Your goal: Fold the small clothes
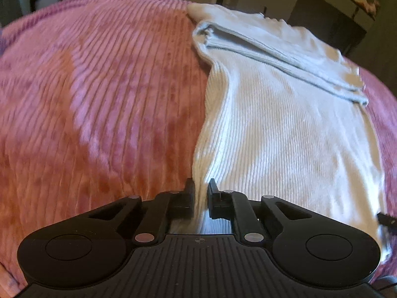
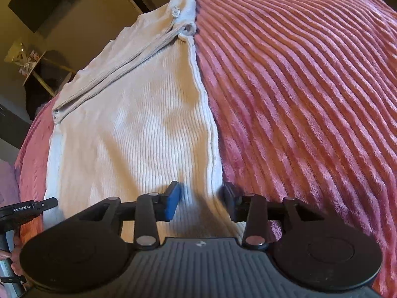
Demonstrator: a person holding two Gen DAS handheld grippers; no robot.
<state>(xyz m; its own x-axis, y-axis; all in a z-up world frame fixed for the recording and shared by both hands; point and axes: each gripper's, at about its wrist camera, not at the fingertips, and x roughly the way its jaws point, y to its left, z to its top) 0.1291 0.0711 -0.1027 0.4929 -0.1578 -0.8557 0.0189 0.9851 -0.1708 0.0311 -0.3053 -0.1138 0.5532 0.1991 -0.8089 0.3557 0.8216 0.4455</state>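
**A:** Left wrist view first. What have you got there?

**B:** My left gripper [image 1: 201, 193] is pinched on the near left edge of the top [image 1: 285, 129], a white ribbed one. The fabric runs up between the pads, which are nearly together, so I call that a grip on the hem corner. The top lies flat on the pink blanket [image 1: 99, 99], narrowed into a long strip, with a sleeve [image 1: 285, 59] laid slantwise across its far end.

**A:** And the other side?

**B:** In the right wrist view my right gripper [image 2: 202, 198] sits over the near right edge of the top [image 2: 139, 124]. The jaws stand partly apart, the blue pad [image 2: 173, 203] on the cloth and the other pad at the seam. A ridge of fabric bunches between them, but I cannot say the pads are pressing it, so I would not call it held.

**A:** So which step is this?

**B:** I judge it the start of the lengthwise fold: sides and sleeve are already in, and both near corners are being taken so the hem can go up to the collar [image 2: 188, 2].

**A:** What does the next move need?

**B:** The right jaws closing fully on that edge. Then both hands should lift together, level with each other, and carry the hem away toward the collar. If one side leads, the strip will skew; if I lift too high, the sleeve may slide off.
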